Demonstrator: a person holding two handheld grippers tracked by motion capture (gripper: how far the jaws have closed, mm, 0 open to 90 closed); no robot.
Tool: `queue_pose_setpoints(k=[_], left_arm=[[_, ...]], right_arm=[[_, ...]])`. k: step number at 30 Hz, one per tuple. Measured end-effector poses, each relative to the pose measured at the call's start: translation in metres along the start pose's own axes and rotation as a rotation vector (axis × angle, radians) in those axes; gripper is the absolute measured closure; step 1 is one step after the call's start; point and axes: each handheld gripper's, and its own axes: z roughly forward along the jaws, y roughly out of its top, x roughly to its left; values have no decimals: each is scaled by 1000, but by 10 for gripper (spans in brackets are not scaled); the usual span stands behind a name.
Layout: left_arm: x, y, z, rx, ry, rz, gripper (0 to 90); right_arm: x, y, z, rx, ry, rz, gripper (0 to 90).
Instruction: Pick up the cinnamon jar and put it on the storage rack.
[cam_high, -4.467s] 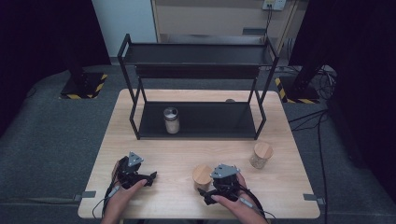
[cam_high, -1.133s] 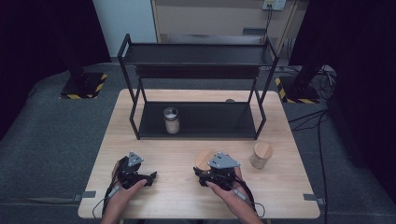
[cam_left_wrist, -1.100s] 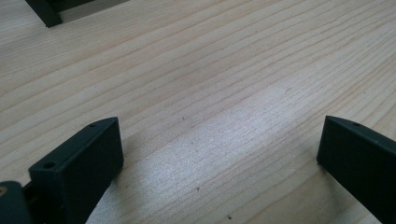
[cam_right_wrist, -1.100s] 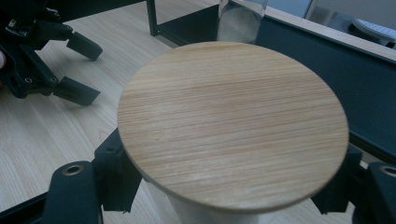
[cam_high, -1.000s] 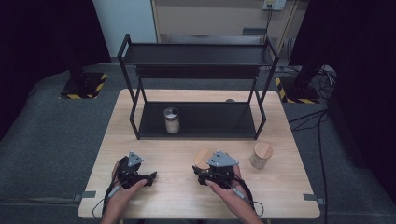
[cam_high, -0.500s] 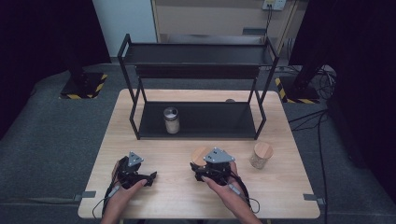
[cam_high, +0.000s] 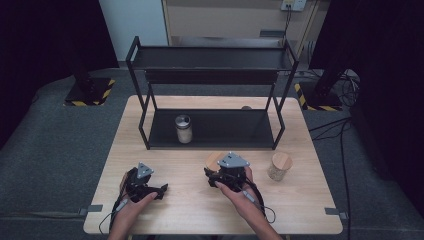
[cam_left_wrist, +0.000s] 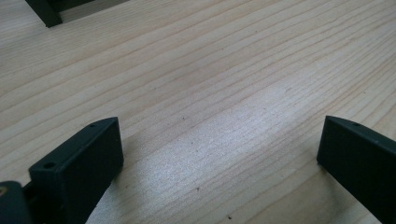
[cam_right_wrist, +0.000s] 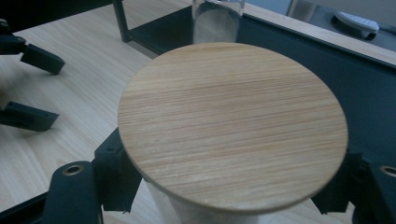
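Since a few seconds ago, my right gripper (cam_high: 216, 176) has carried the wooden-lidded jar (cam_high: 215, 160) from the near edge of the table (cam_high: 310, 210) forward and a little leftward, toward the black shelf rack (cam_high: 210, 75). Its jaws are closed on the jar's body just under the round lid (cam_right_wrist: 232, 122), one on each side, and the jar stands upright between them, near the front edge of the rack's lower shelf. My left gripper (cam_high: 159, 190) rests low over the bare tabletop at the near left, jaws spread wide with nothing between them. On the lower shelf stands a jar with a metal cap (cam_high: 183, 128). A second wooden-lidded jar (cam_high: 279, 165) stands on the table to the right of my right hand (cam_high: 235, 192).
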Motion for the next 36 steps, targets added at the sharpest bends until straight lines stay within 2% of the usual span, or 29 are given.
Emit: queue_pose_setpoints(k=[6, 13, 22, 36], left_arm=[[0, 0, 0, 0, 0, 0, 0], [0, 0, 0, -1, 0, 0, 0], [0, 0, 0, -1, 0, 0, 0], [0, 0, 0, -1, 0, 0, 0]], right_arm=[[-9, 4, 9, 11, -22, 32, 255], [-15, 7, 15, 14, -41, 49, 255], [-17, 10, 20, 17, -68, 55, 255], [-15, 18, 25, 20, -77, 57, 255]])
